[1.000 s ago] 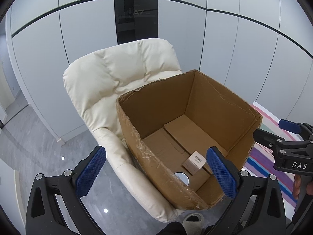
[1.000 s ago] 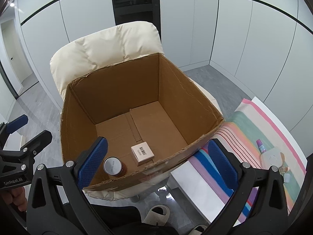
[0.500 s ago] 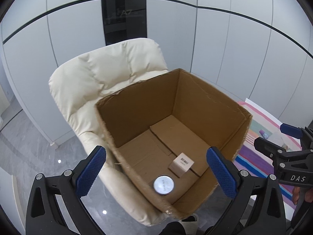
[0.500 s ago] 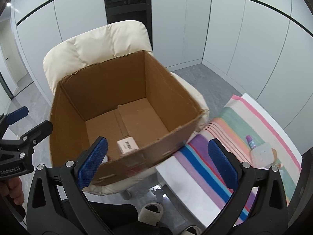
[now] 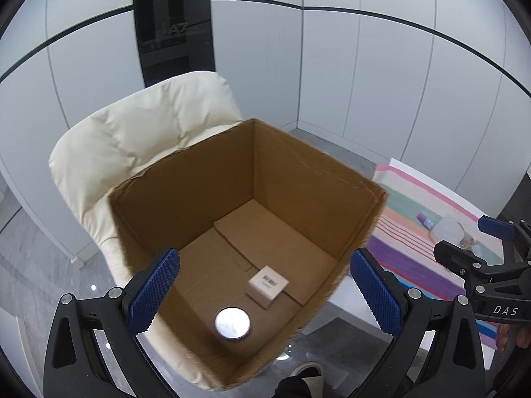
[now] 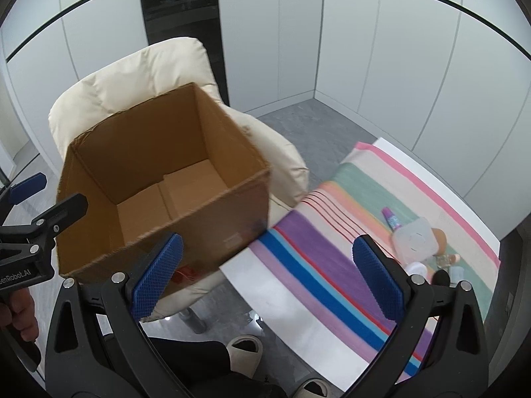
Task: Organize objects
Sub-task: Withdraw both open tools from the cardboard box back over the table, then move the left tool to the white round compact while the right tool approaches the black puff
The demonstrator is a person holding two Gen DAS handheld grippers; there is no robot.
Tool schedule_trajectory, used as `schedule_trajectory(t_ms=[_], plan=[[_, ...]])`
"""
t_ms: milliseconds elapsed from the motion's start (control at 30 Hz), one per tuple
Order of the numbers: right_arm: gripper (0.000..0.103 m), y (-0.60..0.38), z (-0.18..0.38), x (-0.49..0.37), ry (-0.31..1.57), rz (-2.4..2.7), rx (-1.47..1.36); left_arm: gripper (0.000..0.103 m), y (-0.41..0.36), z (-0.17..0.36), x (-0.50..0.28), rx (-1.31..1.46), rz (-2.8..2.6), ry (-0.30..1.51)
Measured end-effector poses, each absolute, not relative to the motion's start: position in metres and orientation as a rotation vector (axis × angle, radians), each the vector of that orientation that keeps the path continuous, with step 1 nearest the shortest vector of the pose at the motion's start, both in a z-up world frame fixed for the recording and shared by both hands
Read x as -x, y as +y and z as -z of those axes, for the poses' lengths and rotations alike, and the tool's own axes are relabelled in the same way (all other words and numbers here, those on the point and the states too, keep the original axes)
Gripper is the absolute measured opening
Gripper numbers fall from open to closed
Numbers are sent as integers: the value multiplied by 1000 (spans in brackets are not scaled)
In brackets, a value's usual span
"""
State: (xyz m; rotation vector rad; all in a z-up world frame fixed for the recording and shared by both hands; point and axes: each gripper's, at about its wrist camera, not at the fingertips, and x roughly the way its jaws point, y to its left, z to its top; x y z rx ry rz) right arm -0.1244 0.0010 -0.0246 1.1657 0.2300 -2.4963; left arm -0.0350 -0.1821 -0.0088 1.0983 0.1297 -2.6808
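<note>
While the cream chair carries the cardboard box on its seat at the left of the scene, the table with the striped cloth lies to the right, and that is where the remaining work sits. Inside the box, near its close wall, rest a round silver-lidded can and, just beside it, a small white carton, so part of the sorting looks done. Both tools are empty: the left gripper hangs over the box with its blue pads spread wide, and the right gripper, equally spread, hovers over the near left part of the cloth.

At the far right of the cloth lies a loose cluster: a clear square container, a purple tube touching its far side, and several smaller bits at its near side that are too small to name. The sensible move, I judge, is to carry the right gripper across to that cluster and pick one piece at a time. Starting with the tube would avoid nudging its neighbours. Approach from above, pads either side of its narrow width, then close.
</note>
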Motion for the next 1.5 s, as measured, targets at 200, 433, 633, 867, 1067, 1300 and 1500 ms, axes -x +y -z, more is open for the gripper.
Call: schedule_trajectory(t_ms=[200,433,633,867,1067,1300,1500], plan=[[103,30,26,125,210,2537,-1190,103,-155,10,49,-1125,2731,111],[103,69,28,125,180,2591,-1218,103,-117,11,64,-1149,2789,67],[103,102,29,121,151,2641,-1244,103,-87,11,75,-1172,2833,37],[103,139,30,117,111,2693,-1275,103,-50,11,85,-1207,2883,7],[103,170,31,110,82,2734,-1300,103,-22,14,94,-1236,2924,-22],[103,206,31,100,50,2787,-1333,103,14,14,101,-1265,2979,-67],[103,238,31,89,15,2833,-1366,103,47,15,104,-1290,3027,-115]])
